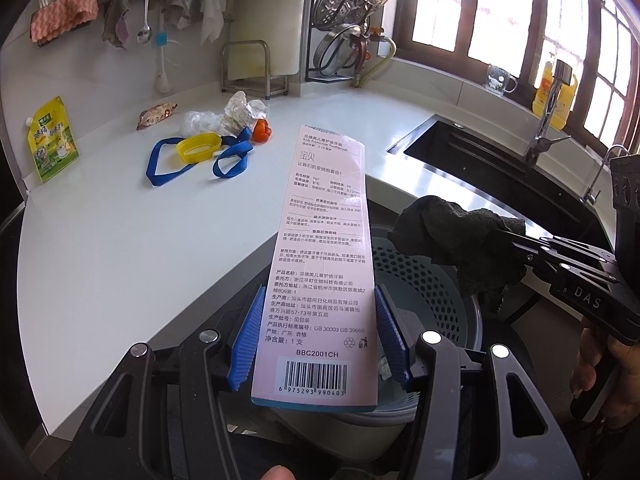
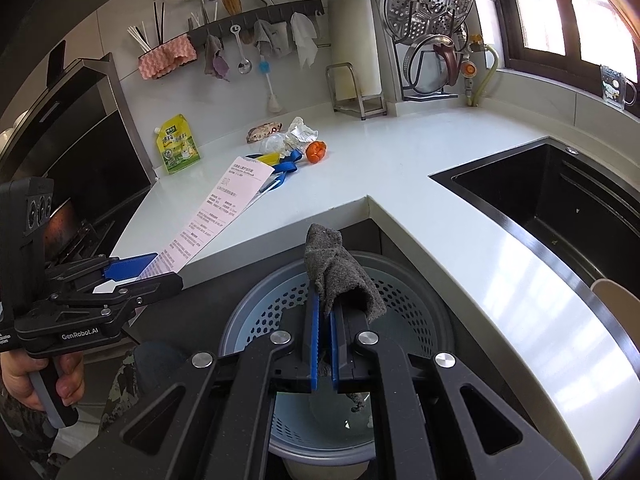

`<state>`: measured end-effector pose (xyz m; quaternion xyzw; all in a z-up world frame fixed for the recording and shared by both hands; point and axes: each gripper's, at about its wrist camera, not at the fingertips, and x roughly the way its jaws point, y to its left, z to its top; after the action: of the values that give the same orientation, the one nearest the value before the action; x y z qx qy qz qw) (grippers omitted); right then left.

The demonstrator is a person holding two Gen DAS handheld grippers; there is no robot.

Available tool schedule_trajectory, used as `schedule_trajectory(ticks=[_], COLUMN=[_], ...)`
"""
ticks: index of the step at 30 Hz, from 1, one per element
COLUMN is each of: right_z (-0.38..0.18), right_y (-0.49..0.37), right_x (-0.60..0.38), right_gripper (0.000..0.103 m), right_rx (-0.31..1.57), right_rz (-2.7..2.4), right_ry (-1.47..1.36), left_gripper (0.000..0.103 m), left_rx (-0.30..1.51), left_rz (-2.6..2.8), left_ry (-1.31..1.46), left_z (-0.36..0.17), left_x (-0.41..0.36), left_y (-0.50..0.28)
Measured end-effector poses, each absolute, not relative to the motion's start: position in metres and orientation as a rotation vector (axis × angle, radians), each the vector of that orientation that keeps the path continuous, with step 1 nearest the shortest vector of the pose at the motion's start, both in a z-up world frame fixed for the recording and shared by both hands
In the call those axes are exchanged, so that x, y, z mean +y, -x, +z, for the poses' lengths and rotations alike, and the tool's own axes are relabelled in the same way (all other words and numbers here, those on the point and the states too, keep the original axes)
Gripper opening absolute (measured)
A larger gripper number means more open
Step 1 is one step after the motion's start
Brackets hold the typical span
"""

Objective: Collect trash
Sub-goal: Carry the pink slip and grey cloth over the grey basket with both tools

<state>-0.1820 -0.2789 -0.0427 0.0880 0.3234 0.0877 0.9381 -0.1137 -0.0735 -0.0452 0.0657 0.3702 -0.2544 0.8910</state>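
My left gripper (image 1: 320, 340) clamps a pink toothbrush package card (image 1: 326, 248) between its blue pads, the card held over the edge of the white countertop (image 1: 120, 248). My right gripper (image 2: 325, 344) is closed on a dark grey rag (image 2: 340, 272), directly above the perforated bin (image 2: 412, 300). More trash sits well apart on the counter: blue strap (image 1: 160, 160), yellow lid (image 1: 199, 147), crumpled plastic (image 1: 240, 114).

pink card (image 1: 324, 264) and dark rag (image 2: 338, 270) (crumpled) above bin (image 2: 416, 300).
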Motion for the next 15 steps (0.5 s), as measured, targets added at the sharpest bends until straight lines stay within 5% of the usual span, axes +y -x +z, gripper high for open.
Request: schedule_trajectory(ticks=[15], right_z=[-0.069], right_y=[0.179], right_x=[-0.287], right_gripper=[0.004], right_rx=[0.714], right_rz=[0.174], right_ry=[-0.201], left_gripper=[0.052], left_rx=[0.856], left_rz=[-0.565], left_ry=[-0.168], left_z=[-0.078], left_x=[-0.098], left_y=[0.106])
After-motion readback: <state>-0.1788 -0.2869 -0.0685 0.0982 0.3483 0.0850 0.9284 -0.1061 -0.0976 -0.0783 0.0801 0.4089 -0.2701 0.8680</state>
